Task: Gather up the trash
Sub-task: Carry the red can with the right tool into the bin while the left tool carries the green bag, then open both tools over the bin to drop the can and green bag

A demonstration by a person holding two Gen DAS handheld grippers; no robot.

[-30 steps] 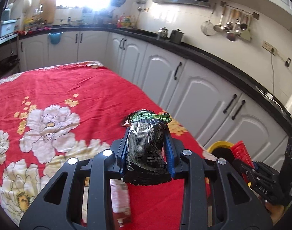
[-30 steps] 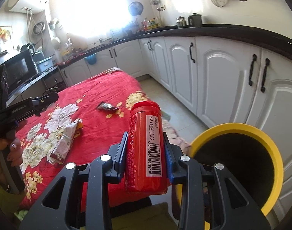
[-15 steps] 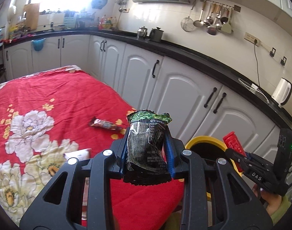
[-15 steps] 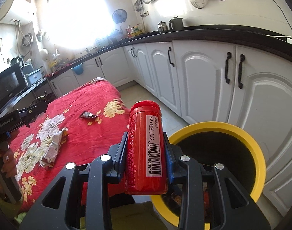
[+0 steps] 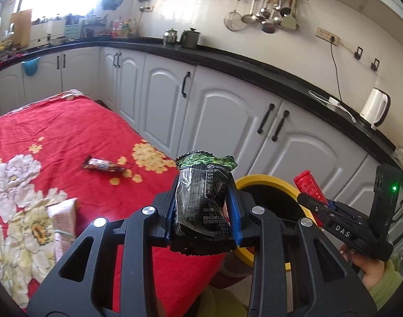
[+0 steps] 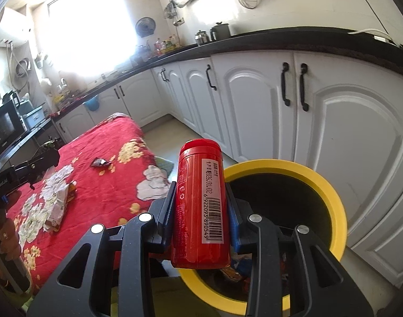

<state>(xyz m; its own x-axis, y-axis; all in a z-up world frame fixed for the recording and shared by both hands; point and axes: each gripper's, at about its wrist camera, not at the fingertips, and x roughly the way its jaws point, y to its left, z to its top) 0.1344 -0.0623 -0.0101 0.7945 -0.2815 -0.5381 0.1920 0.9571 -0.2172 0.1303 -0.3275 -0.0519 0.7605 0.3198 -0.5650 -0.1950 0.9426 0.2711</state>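
My left gripper (image 5: 202, 206) is shut on a crumpled black-and-green snack wrapper (image 5: 201, 200), held over the table's right edge beside the yellow-rimmed bin (image 5: 265, 181). My right gripper (image 6: 200, 206) is shut on a red can (image 6: 198, 200) with a barcode label, held above the near rim of the bin (image 6: 331, 192). The left wrist view shows that can (image 5: 308, 189) and right gripper (image 5: 311, 203) over the bin's far side. On the red flowered tablecloth (image 5: 69, 132) lie a small dark wrapper (image 5: 103, 164) and a pale flattened carton (image 5: 62, 219).
White cabinets (image 5: 228, 116) under a black counter (image 5: 254, 64) run close behind the bin. A white kettle (image 5: 374, 107) stands on the counter. Coloured litter (image 6: 236, 268) lies inside the bin. A hand in a green sleeve (image 5: 381, 277) holds the right gripper.
Both grippers have swung right, away from the table toward the bin. The bin now fills more of the right wrist view, with the can over its rim. Both grips are unchanged.
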